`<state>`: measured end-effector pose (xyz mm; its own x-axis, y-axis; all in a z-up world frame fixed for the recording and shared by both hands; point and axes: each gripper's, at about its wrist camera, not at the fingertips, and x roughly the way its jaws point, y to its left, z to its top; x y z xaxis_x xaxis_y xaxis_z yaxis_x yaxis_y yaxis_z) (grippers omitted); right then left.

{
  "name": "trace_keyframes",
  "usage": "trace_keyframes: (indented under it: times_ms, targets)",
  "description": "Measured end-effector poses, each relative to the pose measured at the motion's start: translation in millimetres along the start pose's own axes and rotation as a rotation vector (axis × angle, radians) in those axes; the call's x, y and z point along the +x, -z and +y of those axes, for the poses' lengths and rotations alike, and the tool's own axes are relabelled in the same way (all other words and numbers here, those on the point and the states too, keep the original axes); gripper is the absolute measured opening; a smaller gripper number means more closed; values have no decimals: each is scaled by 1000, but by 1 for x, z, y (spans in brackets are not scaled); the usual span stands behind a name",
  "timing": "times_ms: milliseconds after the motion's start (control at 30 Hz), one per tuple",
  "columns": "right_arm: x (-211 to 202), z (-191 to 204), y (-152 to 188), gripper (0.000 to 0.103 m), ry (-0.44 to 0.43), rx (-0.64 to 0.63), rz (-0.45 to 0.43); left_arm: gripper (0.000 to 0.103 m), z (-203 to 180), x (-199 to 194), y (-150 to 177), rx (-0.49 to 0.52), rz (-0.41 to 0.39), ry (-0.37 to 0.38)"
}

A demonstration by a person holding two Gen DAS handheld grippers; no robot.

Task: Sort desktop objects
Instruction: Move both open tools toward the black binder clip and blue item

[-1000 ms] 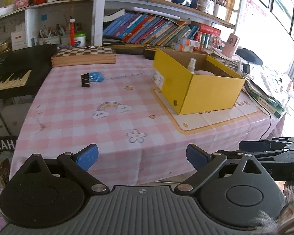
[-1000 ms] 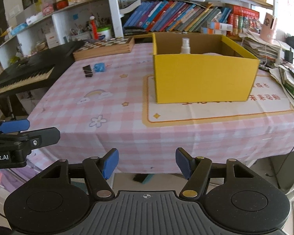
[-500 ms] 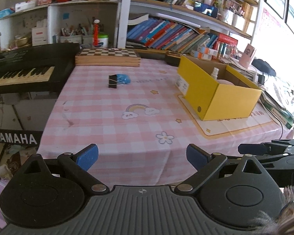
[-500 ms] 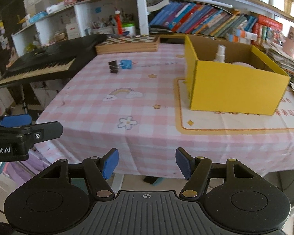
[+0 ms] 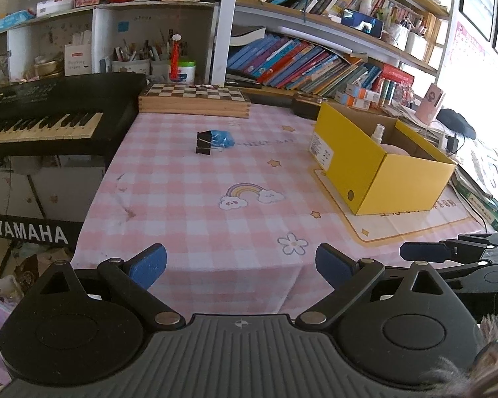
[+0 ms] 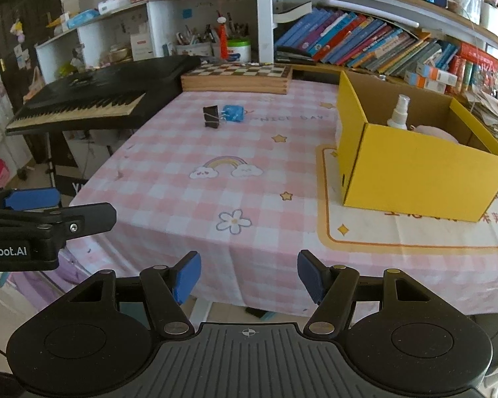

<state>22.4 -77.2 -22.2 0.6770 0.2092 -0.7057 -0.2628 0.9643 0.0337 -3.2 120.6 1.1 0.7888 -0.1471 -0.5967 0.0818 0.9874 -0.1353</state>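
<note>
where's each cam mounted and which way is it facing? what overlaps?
Left wrist: on the left gripper, facing forward and down over the table's near edge; its open fingers and the right gripper show.
Right wrist: on the right gripper, same heading; the left gripper shows.
Shared: pink checked tablecloth, yellow box, black binder clip, chessboard, keyboard.

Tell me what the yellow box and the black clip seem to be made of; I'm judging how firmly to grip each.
The yellow box looks like cardboard: matte yellow outside, raw brown inside, with folded corner seams. The black clip looks like a binder clip of painted sheet metal with thin wire handles, though it is too small to be sure.
</note>
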Motion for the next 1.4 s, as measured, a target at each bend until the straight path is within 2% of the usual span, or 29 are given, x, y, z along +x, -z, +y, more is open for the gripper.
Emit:
trace_keyframes:
  times_ms: [333,633,1000,1400]
  targets:
    - [29,-8,-27,66,-26,-28,8,97,2,29,-16,-12,16,-21]
    - [66,-11,-61,66,-76,-61,16,97,13,62,-33,-60,33,-76]
    - [112,-23,-109,66,-104,-29,7,97,22,108,-64,-101,16,-131]
    - [162,-43,-167,66,-103,42,-9,97,32,156,-102,-75,2,-182]
